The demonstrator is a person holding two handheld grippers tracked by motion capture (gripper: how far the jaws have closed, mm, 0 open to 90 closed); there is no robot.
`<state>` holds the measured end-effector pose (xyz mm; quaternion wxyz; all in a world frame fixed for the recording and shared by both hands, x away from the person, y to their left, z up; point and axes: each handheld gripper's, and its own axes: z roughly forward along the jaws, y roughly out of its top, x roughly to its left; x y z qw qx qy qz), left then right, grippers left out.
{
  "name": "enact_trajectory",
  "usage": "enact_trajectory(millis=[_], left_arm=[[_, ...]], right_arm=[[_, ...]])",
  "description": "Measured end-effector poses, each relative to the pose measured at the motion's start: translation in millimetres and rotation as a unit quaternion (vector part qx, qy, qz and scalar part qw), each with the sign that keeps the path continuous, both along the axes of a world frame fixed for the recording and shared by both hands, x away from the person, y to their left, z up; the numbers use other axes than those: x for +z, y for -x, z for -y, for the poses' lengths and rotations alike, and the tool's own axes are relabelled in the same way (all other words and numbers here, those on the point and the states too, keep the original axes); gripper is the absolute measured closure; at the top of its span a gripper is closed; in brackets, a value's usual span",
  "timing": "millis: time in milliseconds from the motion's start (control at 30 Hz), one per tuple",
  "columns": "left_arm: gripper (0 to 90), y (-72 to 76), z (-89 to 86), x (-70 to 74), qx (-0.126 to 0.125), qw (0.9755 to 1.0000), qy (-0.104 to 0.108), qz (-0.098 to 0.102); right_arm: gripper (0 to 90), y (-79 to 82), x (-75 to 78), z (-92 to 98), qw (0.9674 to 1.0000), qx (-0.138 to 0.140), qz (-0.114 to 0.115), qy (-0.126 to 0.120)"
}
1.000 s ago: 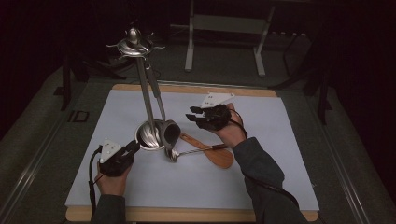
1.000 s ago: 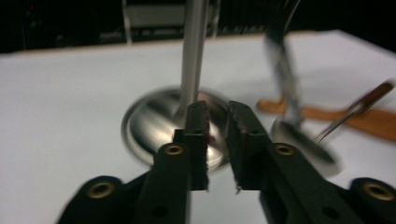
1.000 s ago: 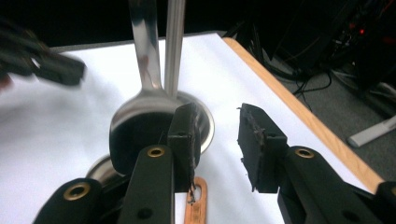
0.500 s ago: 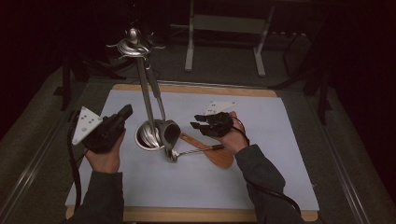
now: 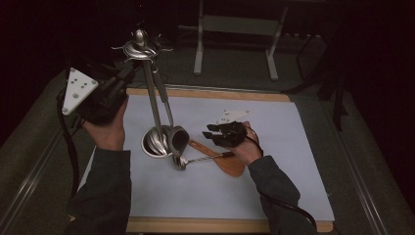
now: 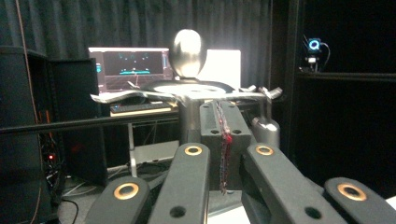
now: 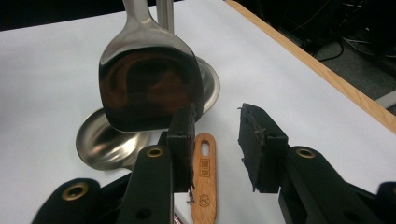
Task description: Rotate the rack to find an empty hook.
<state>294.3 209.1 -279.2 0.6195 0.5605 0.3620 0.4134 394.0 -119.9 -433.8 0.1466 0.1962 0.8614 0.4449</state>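
A steel utensil stand (image 5: 155,105) rises from a round base on the white mat (image 5: 274,191). A steel turner (image 5: 177,139) hangs from it, its blade (image 7: 149,88) close in front of my right gripper. A ladle (image 5: 182,162) and a wooden spatula (image 5: 227,162) lie beside the base. My left gripper (image 5: 126,77) is held high, level with the stand's hooked top (image 6: 188,51), jaws shut with nothing held. My right gripper (image 7: 219,135) stands open low over the mat, with the wooden spatula's handle (image 7: 204,177) lying under the gap near its left pad.
The mat lies on a wooden board (image 5: 210,93) whose edge (image 7: 327,74) runs at the right of the right gripper view. A metal frame (image 5: 235,29) stands behind the table. A lit monitor (image 6: 128,65) and dark racks are beyond the stand.
My left gripper has risen from the mat beside the stand's base up to the height of its top. The right hand has sunk slightly towards the mat.
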Motion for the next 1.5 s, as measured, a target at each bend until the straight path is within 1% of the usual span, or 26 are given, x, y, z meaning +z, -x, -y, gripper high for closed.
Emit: enact_trajectory(millis=[133, 200, 300, 533, 667, 733, 867, 1167, 1400, 1500], left_arm=[[90.0, -3.1, -3.6, 3.3, 0.003, 1.0, 0.008, 0.003], [90.0, -3.4, -4.3, 3.5, 0.003, 1.0, 0.007, 0.003], [90.0, -3.6, -4.0, 4.0, 0.005, 1.0, 0.0, 0.004], [90.0, -4.4, -7.2, 4.9, 0.011, 0.9999, -0.003, 0.007], [90.0, -6.2, -12.3, 5.2, 0.017, 0.9998, 0.006, 0.007], [90.0, -7.6, -14.9, 5.7, 0.018, 0.9998, 0.01, 0.006], [90.0, -10.9, -18.7, 6.8, 0.023, 0.9997, 0.008, 0.001], [90.0, -20.1, -26.9, 6.7, 0.029, 0.9993, 0.022, -0.006], [90.0, -24.8, -31.3, 7.4, 0.031, 0.9992, 0.025, -0.008], [90.0, -28.8, -33.3, 8.7, 0.033, 0.9991, 0.025, -0.013]], right_arm=[[65.7, -1.0, -1.5, 3.7, 1.0, -0.005, -0.004, 0.0], [65.8, -1.2, -2.4, 4.3, 1.0, -0.006, -0.005, -0.002], [65.7, -1.3, -4.5, 4.1, 1.0, -0.006, -0.007, -0.001], [65.6, -1.2, -4.8, 2.8, 1.0, -0.004, -0.007, -0.002], [65.7, -1.5, -5.3, 4.9, 0.9999, -0.006, -0.009, -0.002], [65.7, -2.1, -6.0, 6.2, 0.9999, -0.007, -0.008, -0.002], [65.7, -2.5, -7.6, 7.8, 0.9999, -0.01, -0.011, -0.003], [65.6, -2.3, -8.7, 8.9, 0.9999, -0.011, -0.012, -0.005], [65.7, -2.8, -9.4, 12.5, 0.9998, -0.014, -0.012, -0.005], [65.6, -2.8, -9.9, 13.5, 0.9998, -0.015, -0.013, -0.006]])
